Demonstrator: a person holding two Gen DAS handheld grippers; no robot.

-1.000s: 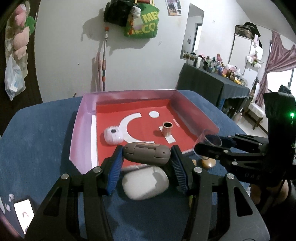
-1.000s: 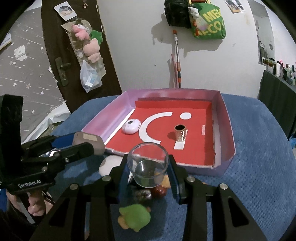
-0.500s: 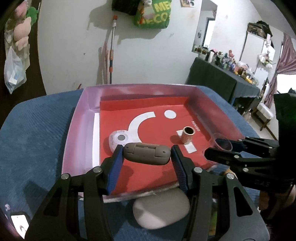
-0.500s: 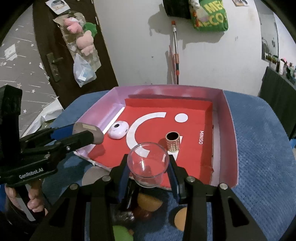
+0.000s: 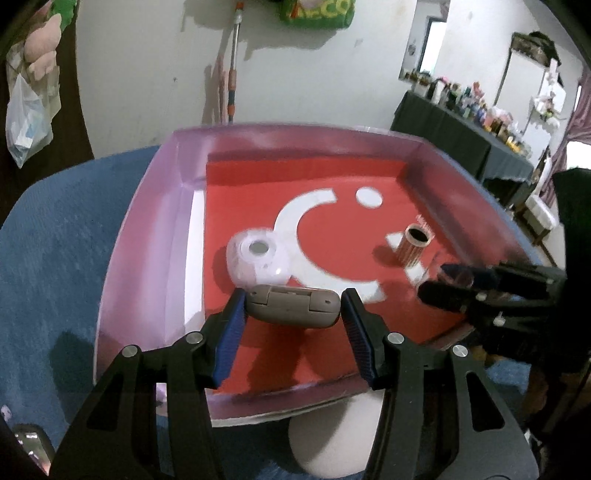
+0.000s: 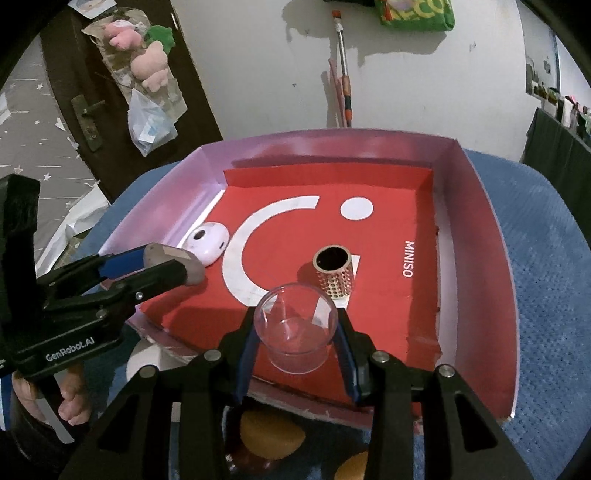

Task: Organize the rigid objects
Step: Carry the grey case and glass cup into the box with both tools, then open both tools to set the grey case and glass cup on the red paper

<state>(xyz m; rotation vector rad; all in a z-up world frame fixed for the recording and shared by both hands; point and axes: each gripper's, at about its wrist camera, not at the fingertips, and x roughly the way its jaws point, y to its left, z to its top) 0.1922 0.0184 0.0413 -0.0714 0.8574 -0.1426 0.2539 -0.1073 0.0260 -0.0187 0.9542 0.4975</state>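
While both grippers hover over the tray [image 6: 476,206], left gripper [image 5: 291,314] clamps a gray case [image 5: 291,306]; right gripper [image 6: 295,332] pinches a clear cup [image 6: 297,328].

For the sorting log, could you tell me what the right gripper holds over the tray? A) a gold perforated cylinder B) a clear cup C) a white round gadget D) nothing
B: the right gripper has its jaws shut on the clear cup, above the tray.

White capital letters reading "MINISO" run along the right side of the red tray liner [image 6: 391,295]. "GenRobot.AI" is printed in white on the black body of the left gripper [image 6: 173,267]. A green bag [image 6: 415,14] on the wall shows partial yellow letters "ECO".
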